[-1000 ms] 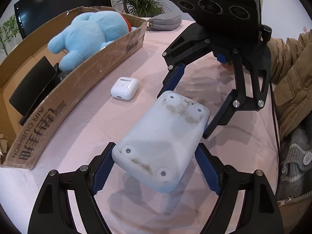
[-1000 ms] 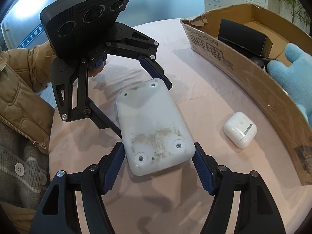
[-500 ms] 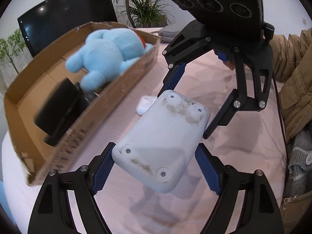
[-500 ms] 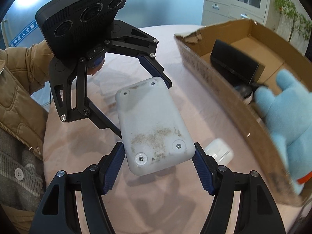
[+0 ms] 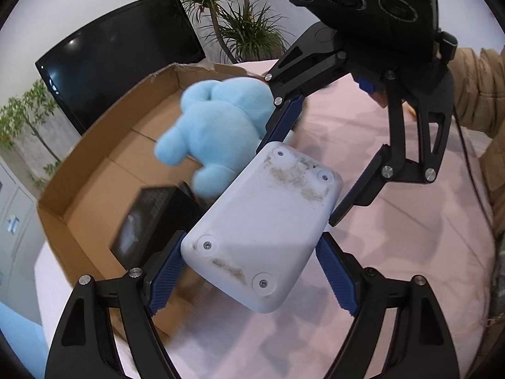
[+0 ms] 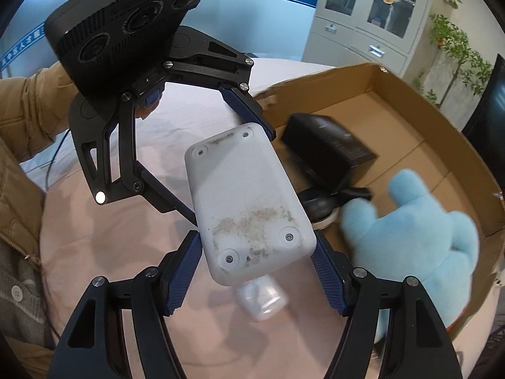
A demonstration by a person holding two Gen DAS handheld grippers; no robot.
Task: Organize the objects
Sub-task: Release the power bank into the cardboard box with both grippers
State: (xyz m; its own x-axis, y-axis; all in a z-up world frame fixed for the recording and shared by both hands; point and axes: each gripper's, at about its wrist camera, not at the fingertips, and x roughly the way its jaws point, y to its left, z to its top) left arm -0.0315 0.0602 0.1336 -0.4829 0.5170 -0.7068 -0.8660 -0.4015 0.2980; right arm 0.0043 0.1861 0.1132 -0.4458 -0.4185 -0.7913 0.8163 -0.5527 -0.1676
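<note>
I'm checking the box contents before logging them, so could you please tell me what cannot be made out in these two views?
- Dark round object, right wrist view: mostly hidden behind the white device; identity unclear.
- Black box, left wrist view: blurred, print unreadable.
- Earbud case, right wrist view: blurred, partly under the device; absent from the left view.
- Blue plush toy: blurred, face unseen; cut off by the right claw in the right view.

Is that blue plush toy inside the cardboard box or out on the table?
Inside. The plush lies on the box floor, walls around it, near a black case.

A dark screen (image 5: 120,72), potted plants (image 5: 240,28) and a grey cabinet (image 6: 366,12) stand behind.
</note>
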